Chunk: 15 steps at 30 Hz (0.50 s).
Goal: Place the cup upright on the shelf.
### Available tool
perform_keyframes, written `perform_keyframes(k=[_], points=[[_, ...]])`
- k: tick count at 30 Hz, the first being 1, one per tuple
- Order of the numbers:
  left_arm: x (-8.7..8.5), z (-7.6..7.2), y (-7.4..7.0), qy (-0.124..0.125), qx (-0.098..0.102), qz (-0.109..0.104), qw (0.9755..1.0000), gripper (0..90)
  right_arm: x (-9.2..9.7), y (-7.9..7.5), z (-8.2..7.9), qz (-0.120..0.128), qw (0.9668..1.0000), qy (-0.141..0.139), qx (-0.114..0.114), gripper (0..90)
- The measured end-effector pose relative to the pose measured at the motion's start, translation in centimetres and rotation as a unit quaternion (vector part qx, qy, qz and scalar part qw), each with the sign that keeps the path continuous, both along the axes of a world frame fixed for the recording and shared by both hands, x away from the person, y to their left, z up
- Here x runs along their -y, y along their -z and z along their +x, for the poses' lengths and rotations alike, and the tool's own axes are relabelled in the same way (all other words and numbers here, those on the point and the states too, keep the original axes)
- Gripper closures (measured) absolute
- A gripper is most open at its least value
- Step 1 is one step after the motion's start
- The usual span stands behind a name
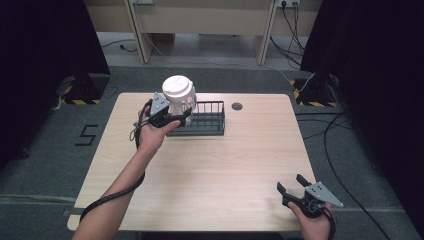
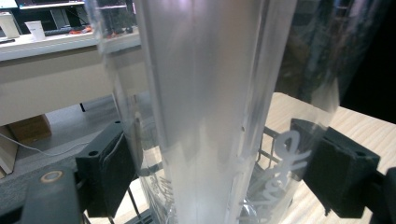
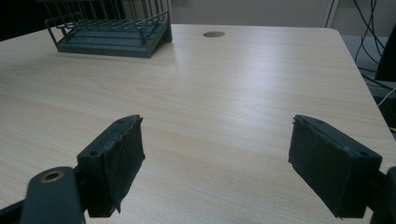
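- Over at the left, the left gripper (image 1: pixel 176 119) is clenched on a clear tumbler (image 1: pixel 180 97) with a white lid, its pads pressed to both sides of the wall.
- The tumbler stands upright at the left end of the dark wire rack (image 1: pixel 206 120), near the table's (image 1: pixel 210 175) far edge.
- Nearer, at the right front corner, the right gripper (image 1: pixel 291 184) hovers with jaws spread wide, grasping nothing, well apart from the rack.
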<state>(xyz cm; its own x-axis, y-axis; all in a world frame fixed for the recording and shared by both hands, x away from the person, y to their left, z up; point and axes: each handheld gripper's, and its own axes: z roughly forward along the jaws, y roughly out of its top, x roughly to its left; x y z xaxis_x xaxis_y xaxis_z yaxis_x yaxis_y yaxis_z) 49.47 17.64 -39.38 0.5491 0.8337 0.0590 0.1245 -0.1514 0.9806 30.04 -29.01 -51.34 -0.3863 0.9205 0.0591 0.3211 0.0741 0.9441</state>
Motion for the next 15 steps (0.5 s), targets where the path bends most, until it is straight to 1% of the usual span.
perform_keyframes(k=[15], points=[[1.3, 1.8, -0.8, -0.001, 0.001, -0.001, 1.0, 17.3, 0.0, 0.0, 0.0, 0.001, 1.0, 0.0, 0.0, 18.6]])
